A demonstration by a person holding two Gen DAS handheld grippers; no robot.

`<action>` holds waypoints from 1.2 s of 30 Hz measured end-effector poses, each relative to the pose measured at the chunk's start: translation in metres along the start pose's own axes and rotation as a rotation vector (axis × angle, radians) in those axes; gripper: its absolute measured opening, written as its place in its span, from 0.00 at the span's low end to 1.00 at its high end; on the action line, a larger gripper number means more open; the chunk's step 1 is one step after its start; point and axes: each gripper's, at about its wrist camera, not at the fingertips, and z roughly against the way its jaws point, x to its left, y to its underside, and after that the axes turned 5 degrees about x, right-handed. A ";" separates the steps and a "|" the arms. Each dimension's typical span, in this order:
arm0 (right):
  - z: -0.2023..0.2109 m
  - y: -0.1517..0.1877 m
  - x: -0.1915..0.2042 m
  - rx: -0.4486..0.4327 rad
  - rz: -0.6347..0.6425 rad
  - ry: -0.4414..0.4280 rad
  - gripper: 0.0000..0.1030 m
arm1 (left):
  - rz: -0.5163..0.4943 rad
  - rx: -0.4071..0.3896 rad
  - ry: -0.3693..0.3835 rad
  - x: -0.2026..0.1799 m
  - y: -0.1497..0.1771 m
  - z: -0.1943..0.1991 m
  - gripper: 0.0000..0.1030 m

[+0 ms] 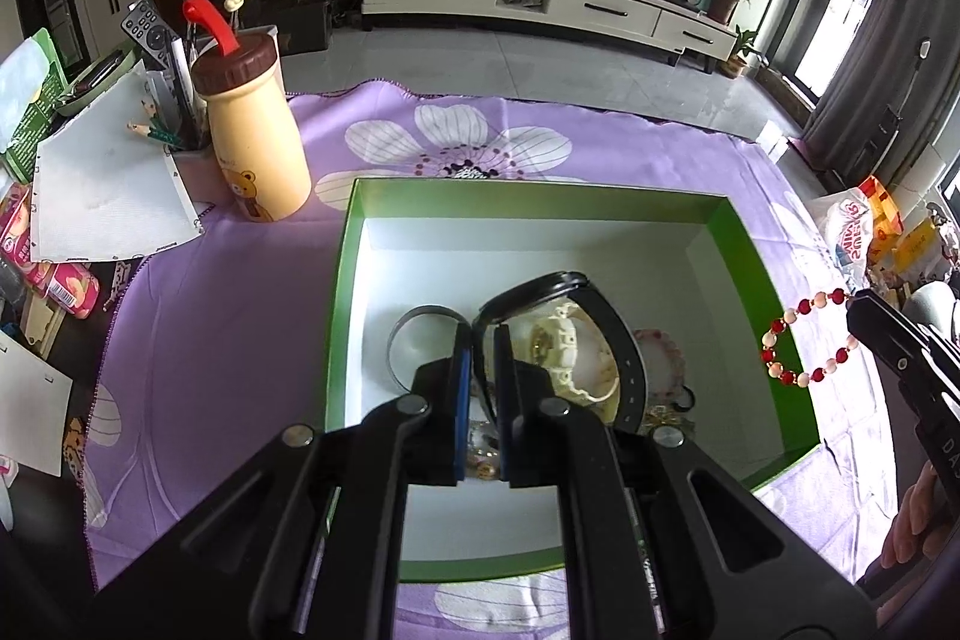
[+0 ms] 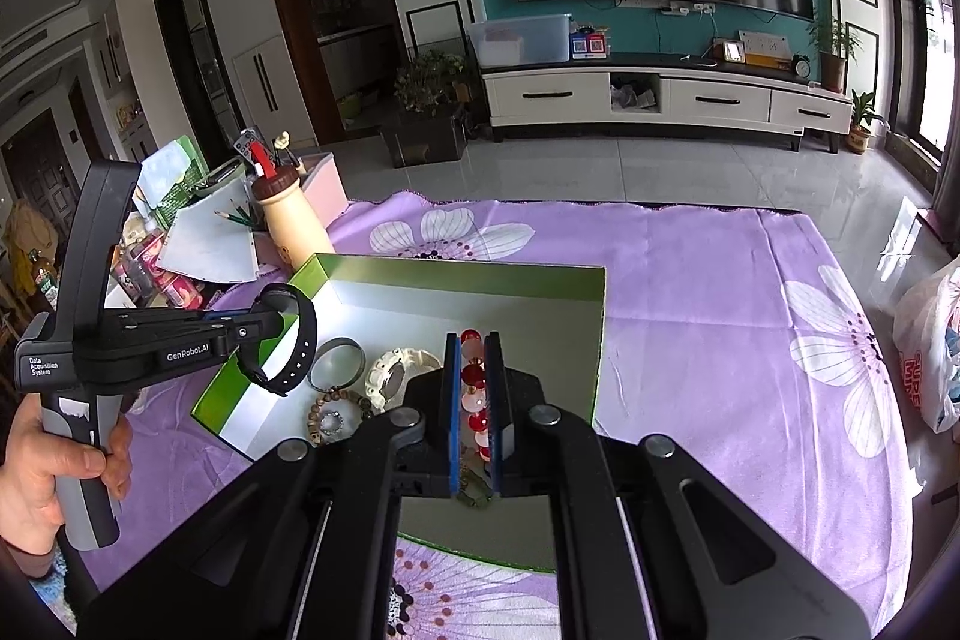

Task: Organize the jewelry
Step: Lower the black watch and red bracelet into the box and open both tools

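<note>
Most of the jewelry already lies inside the green box point(image 1: 759, 280), a shallow square carton with glossy green walls and a plain white floor, standing on the purple flowered cloth point(image 2: 690, 292) that covers the desk. Resting on that floor are a thin grey metal bangle point(image 2: 337, 363), a chunky cream plastic watch point(image 2: 393, 376) with a ridged case, a string of small brown wooden beads point(image 2: 336, 415) and a pale pink frilled piece point(image 1: 660, 349) half hidden in the left view. Two items are not yet down. The left gripper point(image 1: 482, 340) has its fingers closed on a black watch strap point(image 1: 543, 289), a smooth rubbery loop with punched holes, held above the box near its left wall. The right gripper point(image 2: 472, 370) has its fingers closed on a bead bracelet point(image 1: 807, 340) of round red and pearly white beads with small gold spacers, hanging above the box's right side. What seems left is to lower and release both. No loose jewelry shows on the cloth.
</note>
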 end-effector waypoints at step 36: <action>-0.032 -0.006 0.005 0.033 0.015 -0.014 0.07 | -0.024 0.044 -0.072 0.005 -0.014 -0.038 0.07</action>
